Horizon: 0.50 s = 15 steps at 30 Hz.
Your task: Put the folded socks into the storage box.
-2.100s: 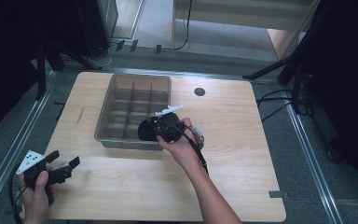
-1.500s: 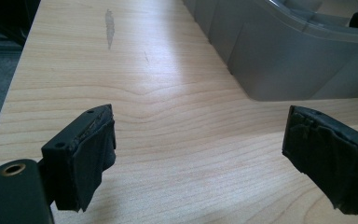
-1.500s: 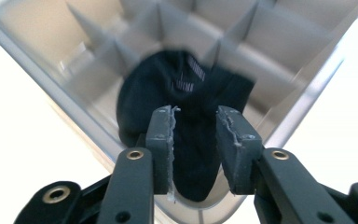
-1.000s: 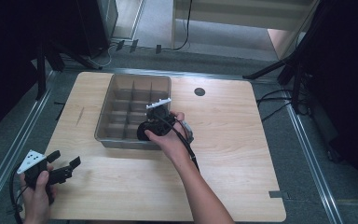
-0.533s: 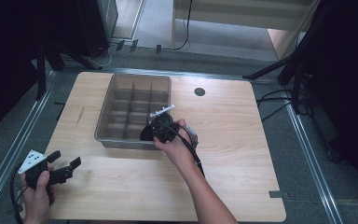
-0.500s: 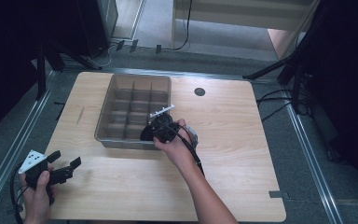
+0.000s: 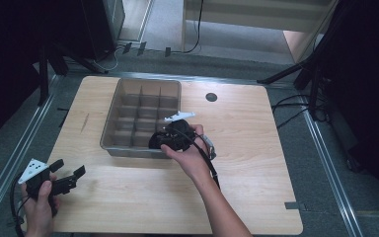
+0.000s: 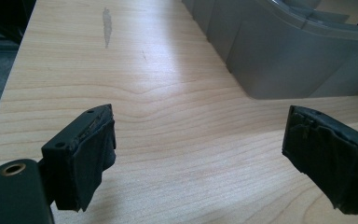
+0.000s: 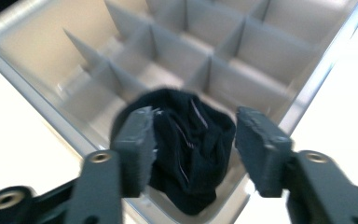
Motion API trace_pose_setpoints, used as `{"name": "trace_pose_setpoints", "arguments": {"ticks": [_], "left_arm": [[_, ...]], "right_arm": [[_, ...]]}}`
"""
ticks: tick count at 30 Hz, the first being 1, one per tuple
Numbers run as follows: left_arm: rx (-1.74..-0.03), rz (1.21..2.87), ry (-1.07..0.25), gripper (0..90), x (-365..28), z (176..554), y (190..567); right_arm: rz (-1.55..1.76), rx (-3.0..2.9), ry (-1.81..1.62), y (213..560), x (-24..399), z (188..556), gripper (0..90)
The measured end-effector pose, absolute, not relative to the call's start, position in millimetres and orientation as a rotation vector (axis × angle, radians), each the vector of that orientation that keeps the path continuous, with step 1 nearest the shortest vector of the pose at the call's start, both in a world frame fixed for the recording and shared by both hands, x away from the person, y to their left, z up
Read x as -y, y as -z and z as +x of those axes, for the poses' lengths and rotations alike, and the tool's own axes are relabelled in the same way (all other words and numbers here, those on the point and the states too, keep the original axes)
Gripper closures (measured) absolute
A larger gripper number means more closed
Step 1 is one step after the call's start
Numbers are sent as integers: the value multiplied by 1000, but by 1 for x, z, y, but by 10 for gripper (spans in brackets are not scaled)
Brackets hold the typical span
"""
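While the left gripper point(image 7: 68, 181) waits near the front left corner of the desk point(image 7: 256, 197) with its jaws wide apart and nothing in them, the right gripper point(image 9: 193, 128) hangs over the grey tray point(image 7: 113, 116). Its jaws have just been opening around a dark cloth point(image 9: 189, 149). The cloth sits in the tray's front right box.

Left gripper point(image 8: 200, 158) holds its jaws wide apart over the bare wooden table point(image 8: 168, 107), the grey tray point(image 8: 279, 56) near ahead
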<state>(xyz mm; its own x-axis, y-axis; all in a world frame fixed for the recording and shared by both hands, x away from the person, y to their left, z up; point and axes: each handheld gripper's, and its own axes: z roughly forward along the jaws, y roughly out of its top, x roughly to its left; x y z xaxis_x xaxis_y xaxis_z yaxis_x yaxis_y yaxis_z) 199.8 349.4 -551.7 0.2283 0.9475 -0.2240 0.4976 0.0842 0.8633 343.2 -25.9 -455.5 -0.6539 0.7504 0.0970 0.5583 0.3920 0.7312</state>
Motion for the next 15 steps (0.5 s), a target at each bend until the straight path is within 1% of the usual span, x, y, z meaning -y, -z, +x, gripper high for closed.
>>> {"name": "trace_pose_setpoints", "arguments": {"ticks": [4,7,10,11,12,13,15], "left_arm": [[-1407,1549,-594,95,-350,200,552],[-1407,1544,-587,95,-350,200,552],[-1407,1545,-590,95,-350,200,552],[-1407,1546,-592,95,-350,200,552],[-1406,1544,-592,95,-350,200,552],[-1405,1546,-591,95,-350,200,552],[-1405,1545,-591,95,-350,200,552]], "right_arm": [[1117,-2307,-1238,448,34,336,285],[1159,-2258,-1265,443,39,330,135],[1178,-2213,-1238,439,43,321,83],[1167,-2222,-1245,439,45,319,80],[1162,-2241,-1269,439,48,317,53],[1161,-2251,-1284,439,51,316,0],[1173,-2232,-1273,441,55,313,0]]}}
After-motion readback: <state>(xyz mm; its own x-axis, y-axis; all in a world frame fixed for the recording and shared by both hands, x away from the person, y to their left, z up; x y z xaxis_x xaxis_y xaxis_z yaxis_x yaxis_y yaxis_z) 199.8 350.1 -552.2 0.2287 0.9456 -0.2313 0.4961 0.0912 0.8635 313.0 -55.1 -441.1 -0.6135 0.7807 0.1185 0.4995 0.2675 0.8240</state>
